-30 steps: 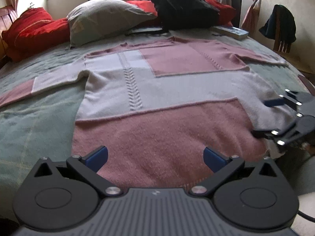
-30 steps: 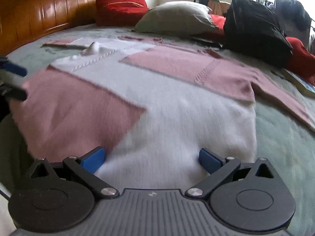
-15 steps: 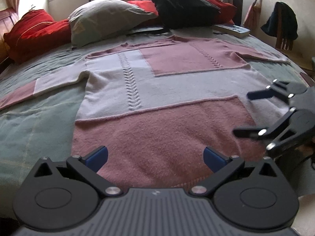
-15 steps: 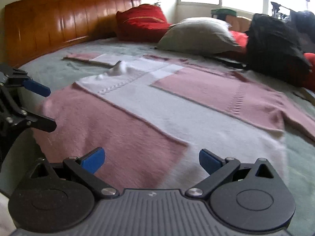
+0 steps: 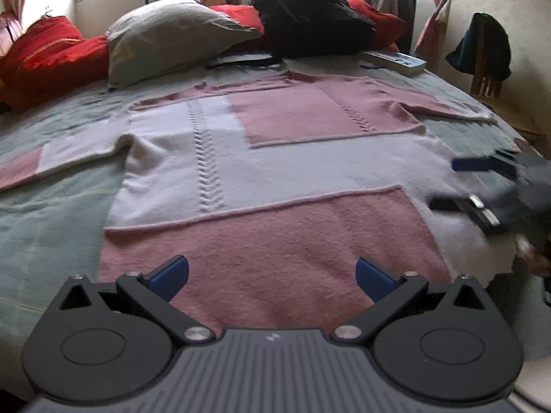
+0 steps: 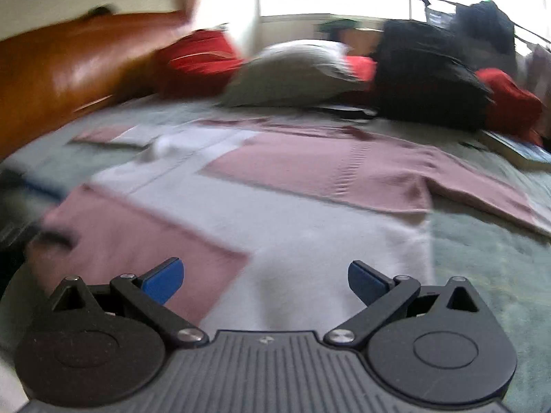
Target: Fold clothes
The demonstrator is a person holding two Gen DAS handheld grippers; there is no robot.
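A pink and white knit sweater (image 5: 275, 172) lies spread flat on the green bedspread (image 5: 51, 213), sleeves out to both sides. It also shows in the right wrist view (image 6: 292, 206). My left gripper (image 5: 272, 275) is open and empty, over the pink hem at its near edge. My right gripper (image 6: 265, 277) is open and empty, over the hem's right corner. The right gripper also shows blurred at the right edge of the left wrist view (image 5: 458, 182), jaws apart above the sweater's side.
At the head of the bed lie red cushions (image 5: 48, 58), a grey pillow (image 5: 172, 34) and a black backpack (image 5: 310, 17). A book (image 5: 396, 60) lies at the far right. A wooden headboard (image 6: 69, 69) stands to the left. A chair with dark clothing (image 5: 485, 55) stands beside the bed.
My right gripper has swung and risen along the sweater's right side; its view turned right and is blurred. My left gripper has barely moved. Both stayed open.
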